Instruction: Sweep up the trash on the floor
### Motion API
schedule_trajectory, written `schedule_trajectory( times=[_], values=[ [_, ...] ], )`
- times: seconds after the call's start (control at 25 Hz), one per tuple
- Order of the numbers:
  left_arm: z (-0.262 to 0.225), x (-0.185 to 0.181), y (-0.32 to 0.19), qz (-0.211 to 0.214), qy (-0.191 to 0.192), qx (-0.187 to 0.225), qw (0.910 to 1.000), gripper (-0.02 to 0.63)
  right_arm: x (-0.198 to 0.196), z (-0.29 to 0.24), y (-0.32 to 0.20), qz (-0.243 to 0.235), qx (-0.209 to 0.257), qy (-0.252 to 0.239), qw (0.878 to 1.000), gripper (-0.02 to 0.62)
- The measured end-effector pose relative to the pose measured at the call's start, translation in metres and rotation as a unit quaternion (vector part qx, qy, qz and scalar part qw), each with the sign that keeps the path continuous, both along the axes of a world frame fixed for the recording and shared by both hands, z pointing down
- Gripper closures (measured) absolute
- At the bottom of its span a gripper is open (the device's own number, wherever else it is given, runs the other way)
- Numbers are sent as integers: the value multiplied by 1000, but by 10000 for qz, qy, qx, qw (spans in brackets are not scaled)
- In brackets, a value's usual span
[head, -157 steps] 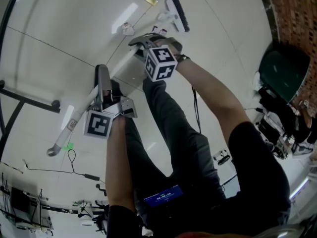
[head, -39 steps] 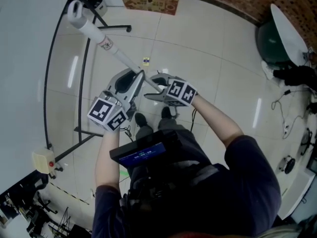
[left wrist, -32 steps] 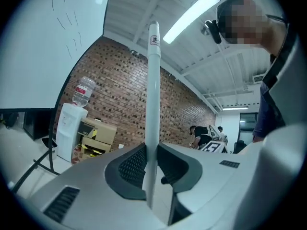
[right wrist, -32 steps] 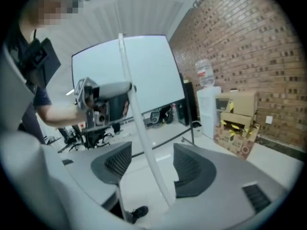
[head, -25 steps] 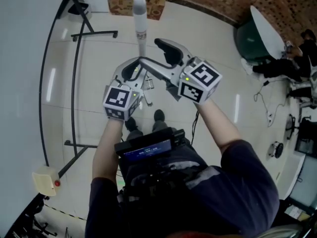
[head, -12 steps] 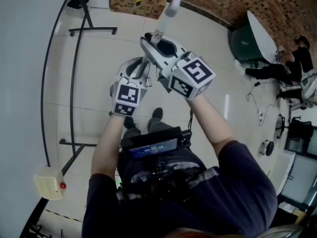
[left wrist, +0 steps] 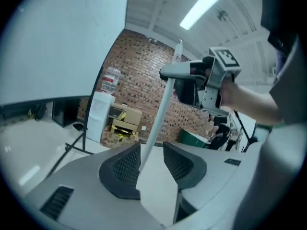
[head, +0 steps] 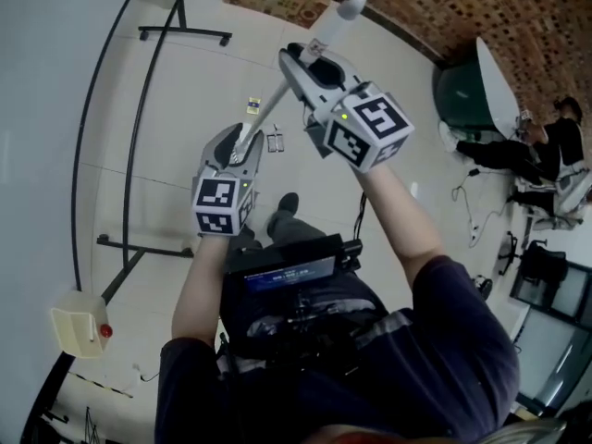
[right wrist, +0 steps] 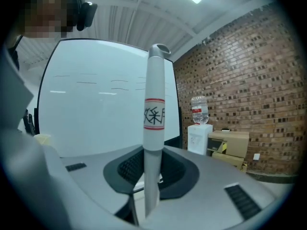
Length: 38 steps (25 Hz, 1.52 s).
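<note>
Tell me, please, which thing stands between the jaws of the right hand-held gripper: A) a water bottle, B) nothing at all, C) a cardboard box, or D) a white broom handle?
D: in the right gripper view the white broom handle rises between the pads of the right hand-held gripper, which press on it from both sides.

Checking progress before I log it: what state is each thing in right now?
left gripper: open, jaws have just been opening, broom handle between them against one pad.
right gripper: shut on broom handle, jaws just closed.
broom handle: tilted, top end up.
yellow wrapper: lying on floor, not swept.
green bin: lid raised.
</note>
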<state>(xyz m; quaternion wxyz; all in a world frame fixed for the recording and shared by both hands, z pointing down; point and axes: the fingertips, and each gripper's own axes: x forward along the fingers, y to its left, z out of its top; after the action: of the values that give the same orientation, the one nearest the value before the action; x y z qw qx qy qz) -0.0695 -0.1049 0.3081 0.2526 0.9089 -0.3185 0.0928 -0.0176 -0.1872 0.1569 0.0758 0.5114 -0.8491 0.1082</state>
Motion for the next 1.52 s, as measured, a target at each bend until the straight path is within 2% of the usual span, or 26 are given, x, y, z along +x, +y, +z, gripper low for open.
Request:
schedule_trajectory(
  times=[0.04, 0.08, 0.12, 0.16, 0.2, 0.24, 0.28, 0.32, 0.36, 0.44, 0.52, 0.6, 0.76, 0.88, 0.96, 1.0, 1.04, 1.08, 1.16, 1.2, 1.24, 1.28, 1.32, 1.36, 1.48, 1.52],
  values=[
    [-1, 3, 10, 15, 458, -395, 9982, 457, -1, 0, 0, -39, -13, 58, 10000, 518],
    [-1, 11, 20, 61, 1112, -921, 9895, 457, -3, -1, -1, -80, -24, 124, 9999, 518],
    [0, 20, 27, 112, 1959, -1560, 9681, 457, -5, -2, -1, -127, -26, 188, 9997, 518],
    [5, 26, 29, 107, 2922, -2227, 9300, 457, -9, -3, -1, -183, -13, 245, 9995, 518],
    [13, 26, 25, -20, 3872, -2796, 8786, 457, -14, -4, -1, -244, 18, 295, 9993, 518],
    [26, 18, 16, -304, 4693, -3193, 8227, 457, -20, -6, 0, -290, 62, 329, 9990, 518],
    [45, 4, 5, -704, 5305, -3438, 7717, 456, -24, -8, 1, -300, 116, 330, 9989, 518],
    [67, -10, -5, -1109, 5658, -3550, 7359, 436, -27, -10, 3, -264, 172, 288, 9991, 518],
    [86, -21, -12, -1416, 5791, -3550, 7201, 431, -27, -13, 6, -191, 223, 208, 9994, 518],
    [105, -28, -24, -1667, 5844, -3406, 7174, 429, -22, -22, 11, -25, 301, 39, 9995, 518],
    [101, -17, -38, -1600, 6003, -3301, 7107, 362, -16, -31, 11, 44, 362, -56, 9993, 518],
    [100, 1, -56, -1613, 6123, -3322, 6991, 297, -11, -36, 4, 43, 363, -151, 9992, 518],
    [115, 14, -78, -2016, 6404, -3518, 6523, 279, -4, -34, -3, 179, 238, -387, 9988, 518],
    [118, 13, -75, -1938, 6661, -3654, 6207, 279, -5, -37, 3, 96, 340, -458, 9983, 517],
    [116, 17, -69, -1753, 6764, -3757, 6087, 279, -14, -41, 8, -108, 471, -450, 9978, 517],
    [115, 20, -67, -1680, 6752, -3784, 6105, 279, -17, -41, 9, -193, 493, -454, 9976, 517],
    [113, 23, -65, -1650, 6681, -3772, 6197, 279, -20, -40, 9, -254, 488, -456, 9974, 517],
    [112, 24, -64, -1673, 6532, -3710, 6385, 279, -20, -39, 8, -284, 466, -462, 9974, 517],
    [114, 21, -63, -1750, 6006, -3492, 6977, 279, -17, -38, 9, -326, 433, -505, 9973, 517],
    [113, 19, -63, -1745, 5786, -3405, 7203, 275, -16, -39, 10, -389, 447, -533, 9968, 517],
    [110, 17, -63, -1730, 5707, -3349, 7296, 275, -17, -41, 13, -488, 484, -564, 9960, 517],
    [105, 14, -63, -1724, 5753, -3304, 7281, 275, -19, -44, 17, -617, 538, -603, 9948, 517],
    [100, 10, -64, -1710, 5887, -3264, 7195, 275, -23, -48, 22, -769, 603, -650, 9931, 517],
    [94, 6, -66, -1671, 6091, -3244, 7041, 277, -26, -53, 28, -943, 675, -696, 9908, 517],
    [80, -6, -75, -1563, 6826, -3270, 6346, 273, -37, -66, 49, -1426, 839, -832, 9827, 515],
    [76, -9, -78, -1534, 6959, -3238, 6223, 275, -40, -70, 54, -1519, 857, -880, 9807, 514]
  ],
)
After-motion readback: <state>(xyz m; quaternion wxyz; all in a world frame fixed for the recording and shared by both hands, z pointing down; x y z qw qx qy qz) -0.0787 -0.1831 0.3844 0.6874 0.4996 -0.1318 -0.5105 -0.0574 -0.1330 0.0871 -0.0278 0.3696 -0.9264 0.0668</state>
